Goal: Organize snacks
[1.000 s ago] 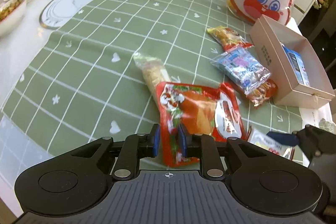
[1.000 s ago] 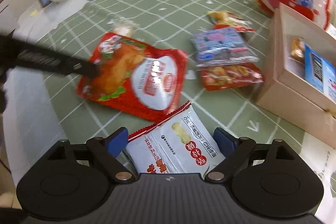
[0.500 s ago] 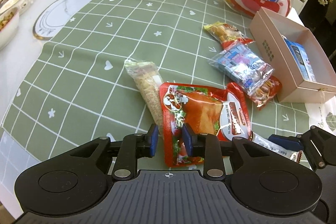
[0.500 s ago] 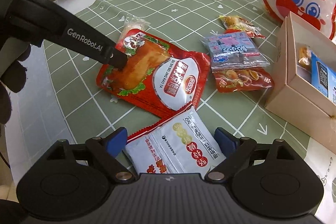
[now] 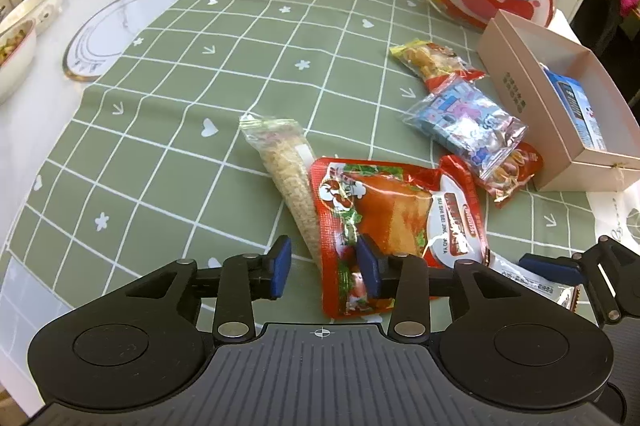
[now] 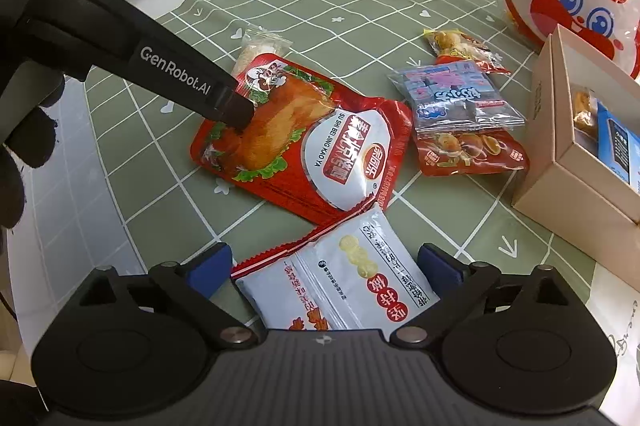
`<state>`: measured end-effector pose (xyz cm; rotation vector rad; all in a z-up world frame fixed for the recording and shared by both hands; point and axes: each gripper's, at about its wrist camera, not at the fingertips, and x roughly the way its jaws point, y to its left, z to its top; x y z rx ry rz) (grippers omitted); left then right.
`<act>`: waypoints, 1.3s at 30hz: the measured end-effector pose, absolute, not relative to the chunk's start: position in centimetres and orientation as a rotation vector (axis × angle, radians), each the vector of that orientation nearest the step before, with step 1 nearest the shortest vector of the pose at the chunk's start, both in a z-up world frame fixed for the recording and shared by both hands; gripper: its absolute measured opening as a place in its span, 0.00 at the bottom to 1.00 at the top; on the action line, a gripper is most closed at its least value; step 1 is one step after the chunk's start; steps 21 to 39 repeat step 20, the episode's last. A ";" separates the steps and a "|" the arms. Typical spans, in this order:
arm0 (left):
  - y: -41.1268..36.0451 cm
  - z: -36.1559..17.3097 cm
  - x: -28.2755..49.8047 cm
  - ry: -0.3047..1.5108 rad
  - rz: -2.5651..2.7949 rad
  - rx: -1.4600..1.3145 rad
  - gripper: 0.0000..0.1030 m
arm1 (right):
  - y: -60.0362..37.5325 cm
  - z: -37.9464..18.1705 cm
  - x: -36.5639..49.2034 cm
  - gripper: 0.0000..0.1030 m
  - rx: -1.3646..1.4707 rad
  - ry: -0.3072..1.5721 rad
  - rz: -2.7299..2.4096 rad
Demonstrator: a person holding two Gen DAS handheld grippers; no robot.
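Foil of the flat red roast-duck snack pouch (image 5: 394,222) looked slippery and limp, so the left tongs (image 5: 323,268), apart, best pinched its near edge, while the right tongs (image 6: 325,268), apart, straddled the white crinkly snack packet (image 6: 340,286) beside that pouch.

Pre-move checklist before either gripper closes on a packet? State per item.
1. left gripper open: ok, pads apart.
2. Left grasp isolates the red chicken pouch: not ok, the pouch corner and the tip of the clear grain bag both sit between the pads.
3. right gripper open: ok, wide.
4. white packet between the right fingers: ok, roughly centred, no contact visible.
5. White packet free of neighbours: cannot tell, its red seam meets the pouch edge.
6. beige box has room: ok, only a blue carton and a small snack inside.
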<state>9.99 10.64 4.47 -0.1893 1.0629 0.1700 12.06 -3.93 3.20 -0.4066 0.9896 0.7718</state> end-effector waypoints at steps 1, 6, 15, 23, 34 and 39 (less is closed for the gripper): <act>10.8 4.4 10.0 1.061 0.171 -0.205 0.42 | -3.9 3.2 12.0 0.98 -0.405 0.987 0.772; 12.6 3.7 9.9 1.069 0.149 -0.393 0.34 | -3.6 3.1 11.9 1.00 -0.403 0.988 0.762; 13.4 3.2 8.8 1.004 0.153 -0.443 0.33 | -3.1 2.6 11.7 1.00 -0.343 0.900 0.723; 11.7 5.1 6.6 0.836 0.249 -0.243 0.30 | -2.2 2.9 12.2 1.00 -0.332 0.949 0.681; 11.7 5.1 6.6 0.836 0.249 -0.243 0.30 | -2.2 2.9 12.2 1.00 -0.332 0.949 0.681; 11.7 5.1 6.6 0.836 0.249 -0.243 0.30 | -2.2 2.9 12.2 1.00 -0.332 0.949 0.681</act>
